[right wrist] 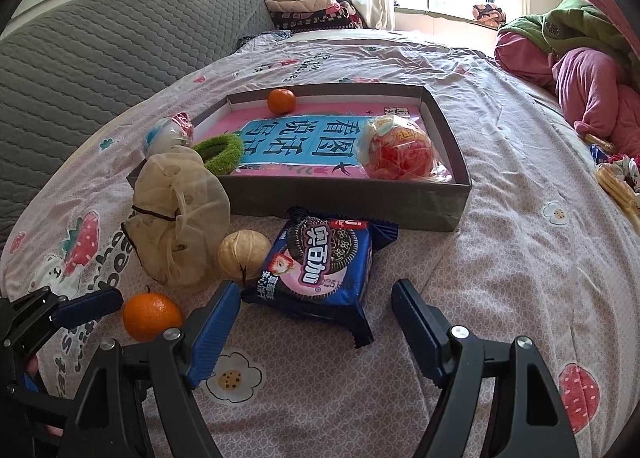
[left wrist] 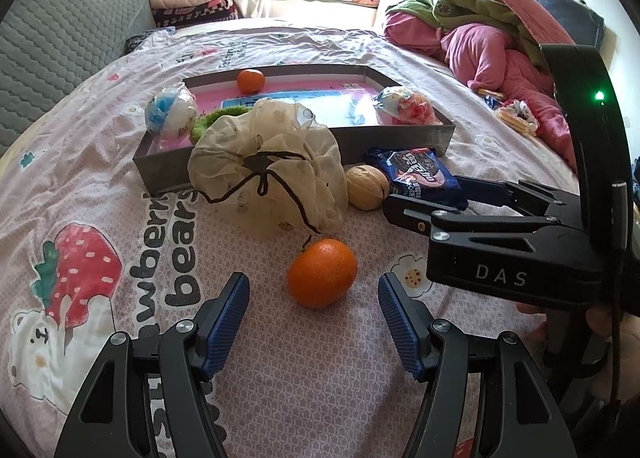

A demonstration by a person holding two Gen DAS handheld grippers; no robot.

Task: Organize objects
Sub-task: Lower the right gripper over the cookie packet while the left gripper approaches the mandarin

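Note:
A grey box with a pink booklet inside rests on the bed; it holds a small orange, a red wrapped ball and a green ring. A blue-white wrapped ball sits at its left corner. In front lie a cream mesh pouch, a walnut, a blue cookie packet and a loose orange. My left gripper is open, just short of the loose orange. My right gripper is open, its fingertips flanking the near end of the cookie packet without touching it.
The pink patterned bedsheet covers the bed. A grey quilted headboard stands at the left. Pink and green bedding is piled at the right, with small snack packets beside it. Folded blankets lie by the window.

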